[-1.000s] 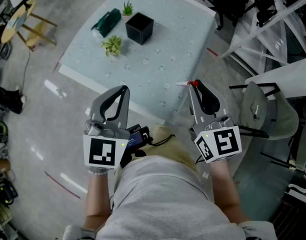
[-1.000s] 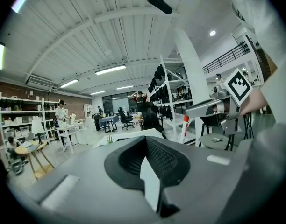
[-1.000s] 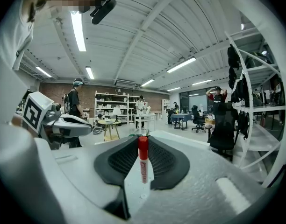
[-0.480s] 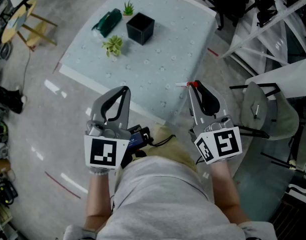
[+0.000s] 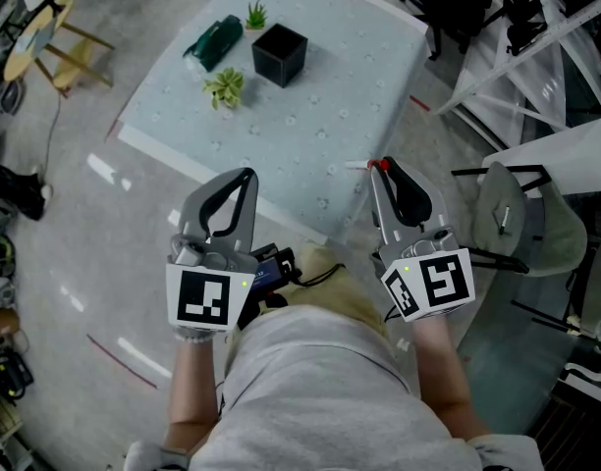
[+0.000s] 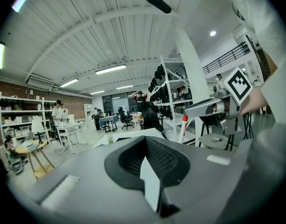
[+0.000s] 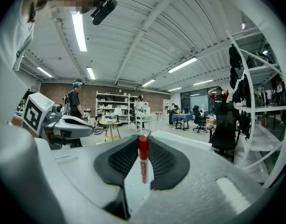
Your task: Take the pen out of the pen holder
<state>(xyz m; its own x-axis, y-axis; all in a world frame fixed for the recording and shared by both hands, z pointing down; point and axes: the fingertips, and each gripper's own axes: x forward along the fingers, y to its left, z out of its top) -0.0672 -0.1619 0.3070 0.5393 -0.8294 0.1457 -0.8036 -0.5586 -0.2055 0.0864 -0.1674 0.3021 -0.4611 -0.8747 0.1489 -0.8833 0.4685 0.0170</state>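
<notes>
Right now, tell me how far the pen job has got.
Done: the pen is out of the pen holder. In hand: the right gripper clamps it at the near edge of the table; the left gripper is shut, empty. Left: seemingly nothing.

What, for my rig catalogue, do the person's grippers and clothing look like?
Both the left gripper and right gripper are pale grey, with black ribbed pads curving to a pointed tip and a white cube of black square markers at the back. The person wears a grey short-sleeved shirt.
</notes>
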